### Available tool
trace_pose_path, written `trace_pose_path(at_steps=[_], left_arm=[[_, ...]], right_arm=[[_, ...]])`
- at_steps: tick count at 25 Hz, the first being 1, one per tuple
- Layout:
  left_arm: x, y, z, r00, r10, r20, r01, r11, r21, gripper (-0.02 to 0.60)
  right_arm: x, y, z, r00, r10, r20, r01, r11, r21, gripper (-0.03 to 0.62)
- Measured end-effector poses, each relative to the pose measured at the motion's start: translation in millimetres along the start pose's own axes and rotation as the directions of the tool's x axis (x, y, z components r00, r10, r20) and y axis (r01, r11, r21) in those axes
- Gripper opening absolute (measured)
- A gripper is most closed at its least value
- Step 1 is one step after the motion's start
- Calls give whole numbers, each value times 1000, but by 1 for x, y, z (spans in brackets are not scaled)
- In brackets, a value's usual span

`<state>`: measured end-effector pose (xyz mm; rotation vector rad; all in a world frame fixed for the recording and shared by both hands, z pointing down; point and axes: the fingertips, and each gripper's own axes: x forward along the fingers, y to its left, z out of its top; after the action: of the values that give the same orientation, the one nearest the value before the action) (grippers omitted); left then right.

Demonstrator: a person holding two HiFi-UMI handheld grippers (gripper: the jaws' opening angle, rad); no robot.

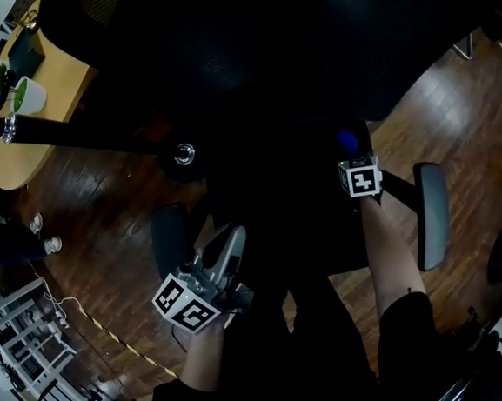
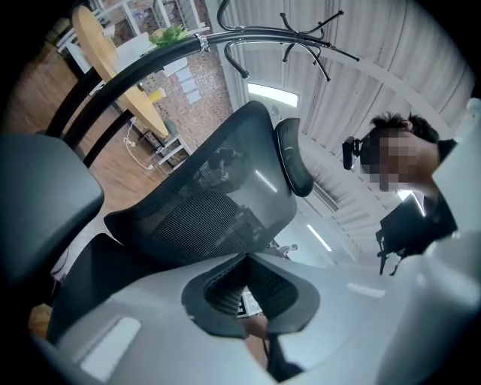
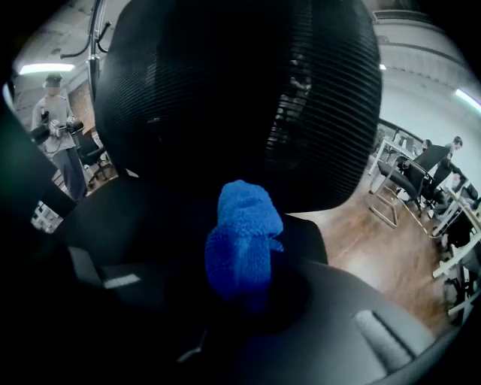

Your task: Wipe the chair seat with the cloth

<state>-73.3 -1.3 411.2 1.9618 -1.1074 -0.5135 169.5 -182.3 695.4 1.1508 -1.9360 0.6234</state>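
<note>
right fingers pinched on the bunched blue cloth, held over the chair seat; contact unclear. left gripper: jaws together, nothing between. step, as judged: approach. next: press cloth flat, sweep.

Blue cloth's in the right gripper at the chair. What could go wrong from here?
1. The blue cloth sits bunched into a small tuft in the right gripper, so the jaws may scrape the chair seat, or the cloth may wipe only a narrow strip.
2. The left gripper is shut on nothing, near the armrest. With nothing steadying it, the chair might turn under pressure.
</note>
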Motion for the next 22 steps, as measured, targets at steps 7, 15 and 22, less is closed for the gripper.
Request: trace_pose_path(at_steps=[7, 15, 22], left_arm=[[5, -10, -2, 1000, -6, 11, 6, 1000, 11, -8], [-18, -17, 9, 997, 5, 71, -5, 1000, -8, -8], [-42, -10, 23, 990, 34, 137, -33, 999, -6, -8]], right_arm=[[-11, -21, 0, 1000, -19, 19, 20, 1000, -13, 38], [-23, 98, 33, 976, 172, 132, -164, 984, -70, 38], [-8, 275, 57, 900, 423, 105, -406, 901, -152, 38]])
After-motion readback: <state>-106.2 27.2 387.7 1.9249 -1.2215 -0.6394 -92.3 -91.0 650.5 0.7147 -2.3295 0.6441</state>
